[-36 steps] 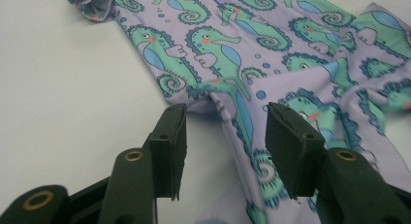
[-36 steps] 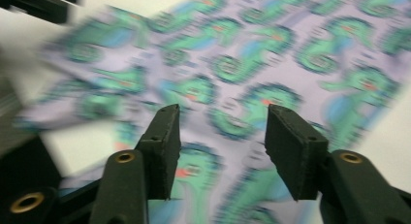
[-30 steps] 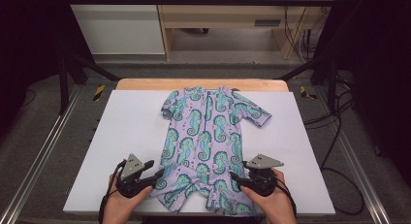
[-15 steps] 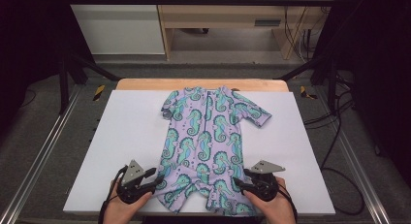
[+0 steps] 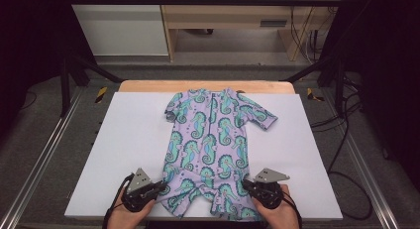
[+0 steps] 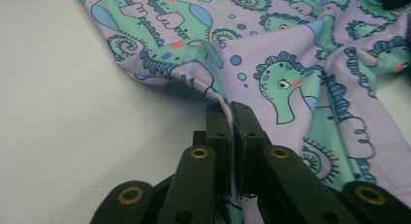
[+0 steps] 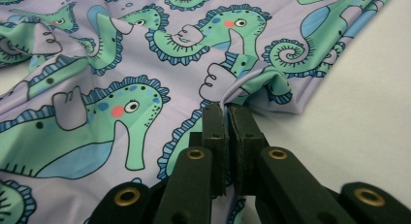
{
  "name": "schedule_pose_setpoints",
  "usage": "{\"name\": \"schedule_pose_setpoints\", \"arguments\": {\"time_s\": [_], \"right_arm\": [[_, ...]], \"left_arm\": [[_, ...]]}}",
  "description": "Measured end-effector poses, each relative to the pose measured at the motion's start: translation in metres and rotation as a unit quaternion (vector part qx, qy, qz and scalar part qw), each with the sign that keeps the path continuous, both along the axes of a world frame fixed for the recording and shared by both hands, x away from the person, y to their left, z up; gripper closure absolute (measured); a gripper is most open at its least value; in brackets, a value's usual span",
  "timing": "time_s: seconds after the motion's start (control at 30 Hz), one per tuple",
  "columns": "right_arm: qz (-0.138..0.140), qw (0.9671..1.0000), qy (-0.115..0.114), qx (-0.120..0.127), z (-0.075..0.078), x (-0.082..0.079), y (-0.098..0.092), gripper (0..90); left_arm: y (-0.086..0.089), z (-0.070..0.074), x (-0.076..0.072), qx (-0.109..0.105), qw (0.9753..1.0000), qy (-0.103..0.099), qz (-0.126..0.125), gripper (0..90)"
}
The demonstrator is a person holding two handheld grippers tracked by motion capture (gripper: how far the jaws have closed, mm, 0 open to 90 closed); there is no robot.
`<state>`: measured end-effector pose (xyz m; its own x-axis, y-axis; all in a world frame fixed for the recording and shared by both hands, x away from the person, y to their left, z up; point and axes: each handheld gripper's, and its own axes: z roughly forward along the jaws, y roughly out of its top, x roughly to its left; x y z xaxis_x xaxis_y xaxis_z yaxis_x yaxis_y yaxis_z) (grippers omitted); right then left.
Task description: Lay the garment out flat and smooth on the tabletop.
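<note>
A small lilac swimsuit (image 5: 210, 140) printed with green seahorses lies flat on the white table (image 5: 124, 149), collar away from me, legs toward the near edge. My left gripper (image 5: 161, 188) is shut on the cloth at the outer edge of the left leg; in the left gripper view a fold of swimsuit (image 6: 271, 64) is pinched between the jaws of the left gripper (image 6: 231, 110). My right gripper (image 5: 245, 185) is shut on the outer edge of the right leg, where swimsuit (image 7: 145, 64) fabric puckers up into the right gripper (image 7: 226, 110).
A wooden strip (image 5: 205, 86) borders the table's far edge. Metal rails (image 5: 44, 154) run along both sides, with cables (image 5: 341, 135) on the floor at the right. Bare white table lies left and right of the garment.
Both grippers have drawn back toward the near edge with the leg hems in them, pulling the swimsuit slightly nearer and stretching it lengthwise.
</note>
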<state>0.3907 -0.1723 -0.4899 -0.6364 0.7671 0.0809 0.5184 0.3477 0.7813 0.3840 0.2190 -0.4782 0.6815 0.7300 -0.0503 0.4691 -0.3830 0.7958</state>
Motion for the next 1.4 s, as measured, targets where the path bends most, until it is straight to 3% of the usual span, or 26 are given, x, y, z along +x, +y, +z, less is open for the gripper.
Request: {"name": "schedule_pose_setpoints", "arguments": {"time_s": [0.13, 0.8, 0.9, 1.1, 1.4], "right_arm": [[0.008, 1.0, -0.004, -0.002, 0.001, -0.004, 0.0, 87.6], [0.02, 0.9997, -0.013, -0.002, 0.009, -0.03, -0.014, 87.9], [0.019, 0.9997, -0.014, -0.003, 0.009, -0.032, -0.017, 87.9], [0.017, 0.9997, -0.015, -0.002, 0.009, -0.033, -0.022, 87.9], [0.007, 0.9998, -0.019, -0.007, 0.016, -0.029, -0.03, 87.8]], "left_arm": [[0.0, 0.002, -0.004, 0.008, 0.9999, 0.005, -0.007, 88.2], [0.0, 0.005, -0.014, 0.004, 0.9998, 0.006, -0.02, 88.3], [-0.003, 0.004, -0.017, 0.022, 0.9996, -0.002, -0.018, 88.3], [-0.006, 0.006, -0.02, 0.003, 0.9996, 0.004, -0.027, 88.4], [-0.017, 0.01, -0.024, 0.004, 0.9991, 0.005, -0.042, 88.3]]}}
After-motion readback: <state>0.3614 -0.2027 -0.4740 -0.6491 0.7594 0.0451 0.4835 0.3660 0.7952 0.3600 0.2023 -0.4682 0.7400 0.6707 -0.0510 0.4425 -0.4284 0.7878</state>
